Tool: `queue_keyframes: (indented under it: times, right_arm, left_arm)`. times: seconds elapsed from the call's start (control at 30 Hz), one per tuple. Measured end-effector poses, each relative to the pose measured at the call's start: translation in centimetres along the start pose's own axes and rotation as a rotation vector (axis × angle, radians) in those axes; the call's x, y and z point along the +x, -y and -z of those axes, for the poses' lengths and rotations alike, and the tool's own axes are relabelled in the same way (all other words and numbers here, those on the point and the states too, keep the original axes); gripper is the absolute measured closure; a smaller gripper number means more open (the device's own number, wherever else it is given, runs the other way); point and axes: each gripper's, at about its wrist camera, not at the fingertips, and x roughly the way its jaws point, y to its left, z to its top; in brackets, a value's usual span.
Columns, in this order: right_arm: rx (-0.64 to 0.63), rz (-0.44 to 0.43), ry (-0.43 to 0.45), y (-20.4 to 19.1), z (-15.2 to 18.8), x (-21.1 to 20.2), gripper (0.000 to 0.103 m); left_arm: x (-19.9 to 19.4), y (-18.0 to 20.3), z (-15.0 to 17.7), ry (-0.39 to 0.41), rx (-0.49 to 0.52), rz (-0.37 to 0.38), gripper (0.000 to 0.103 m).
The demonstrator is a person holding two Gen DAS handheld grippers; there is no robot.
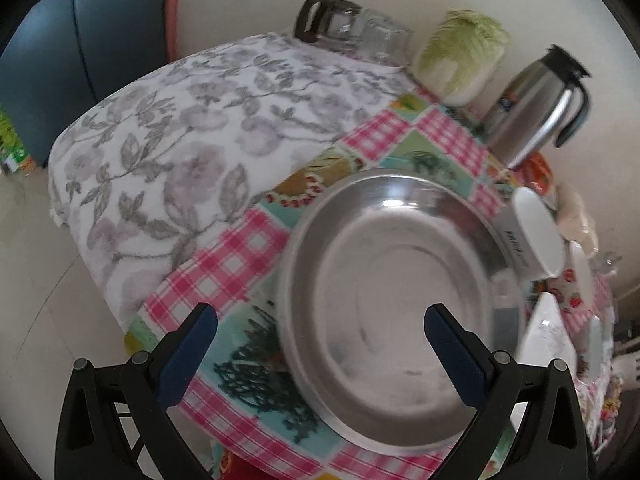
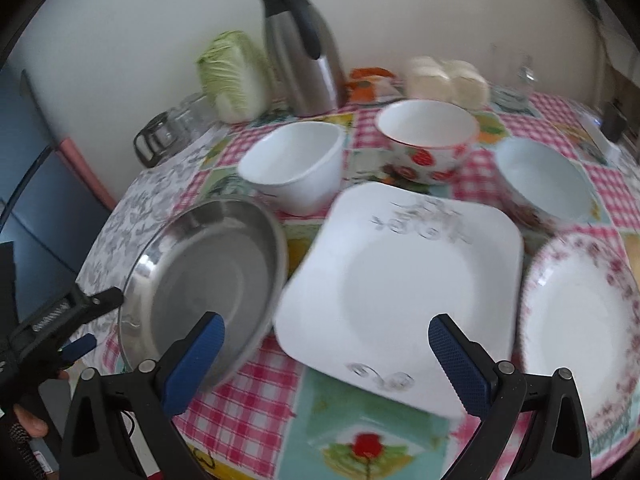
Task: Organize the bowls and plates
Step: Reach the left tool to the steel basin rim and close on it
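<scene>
The surface is viewed closely from above its left edge by the left wrist camera, and from its front by the right; the steel plate and thermos are shared.

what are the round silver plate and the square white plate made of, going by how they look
Round silver plate: apparently stainless steel, with a grey brushed sheen, a bright rim highlight and blurred reflections in its well.
Square white plate: likely glazed ceramic or opal glass, the look leaves that open. It is opaque white and glossy, with a printed grey floral motif near two edges.

Bowls crowd far side; floral cloth bare.
</scene>
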Motion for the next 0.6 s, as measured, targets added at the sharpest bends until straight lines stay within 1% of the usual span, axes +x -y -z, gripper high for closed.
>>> queue_keyframes:
  times: [0.1, 0.13, 0.17, 0.2, 0.23, 0.27, 0.3, 0.33, 0.37, 0.4, 0.47, 0.5, 0.6]
  right_arm:
    - [-0.016, -0.010, 0.007, -0.4, -0.5, 0.8, 0.000]
    - [-0.019, -0.012, 0.004, -0.5, -0.7, 1.2, 0.002]
    - [-0.022, -0.013, 0.000, -0.7, -0.9, 1.6, 0.006]
    - [-0.026, -0.012, -0.003, -0.8, -1.1, 1.8, 0.009]
    - [-0.033, -0.015, -0.002, -0.9, -1.4, 2.2, 0.015]
    - [-0.037, -0.021, -0.002, -1.0, -1.5, 2.5, 0.019]
    - [-0.042, -0.028, -0.006, -1.1, -1.7, 2.8, 0.019]
    - [-0.043, -0.038, -0.010, -1.2, -1.9, 3.3, 0.022]
    - [-0.045, -0.044, -0.011, -1.3, -2.0, 3.5, 0.026]
    - [-0.050, -0.053, -0.011, -1.4, -2.2, 3.8, 0.028]
    - [-0.062, -0.070, -0.014, -1.8, -2.5, 4.4, 0.038]
    - [-0.068, -0.090, -0.016, -2.0, -2.8, 4.7, 0.040]
    - [-0.067, -0.133, -0.031, -2.3, -3.3, 5.4, 0.046]
  left_arm:
    - [1.1, -0.5, -0.2, -0.025, -0.017, -0.010, 0.000]
    - [1.5, -0.5, -0.2, -0.035, -0.017, -0.012, 0.001]
    - [1.9, -0.5, -0.2, -0.046, -0.014, -0.019, 0.003]
    - [2.2, -0.4, -0.3, -0.055, -0.011, -0.027, 0.010]
    - [2.4, -0.4, -0.3, -0.060, -0.008, -0.039, 0.015]
    - [2.7, -0.4, -0.3, -0.065, -0.003, -0.055, 0.021]
    - [3.0, -0.5, -0.4, -0.073, 0.002, -0.072, 0.024]
    - [3.2, -0.5, -0.4, -0.080, -0.002, -0.074, 0.025]
    - [3.4, -0.6, -0.4, -0.086, -0.009, -0.070, 0.029]
    - [3.6, -0.8, -0.5, -0.090, -0.019, -0.060, 0.035]
    - [3.8, -0.9, -0.7, -0.093, -0.019, -0.059, 0.043]
    - [3.9, -0.8, -0.8, -0.093, -0.015, -0.066, 0.046]
    - [4.4, -0.9, -1.0, -0.102, 0.010, -0.109, 0.047]
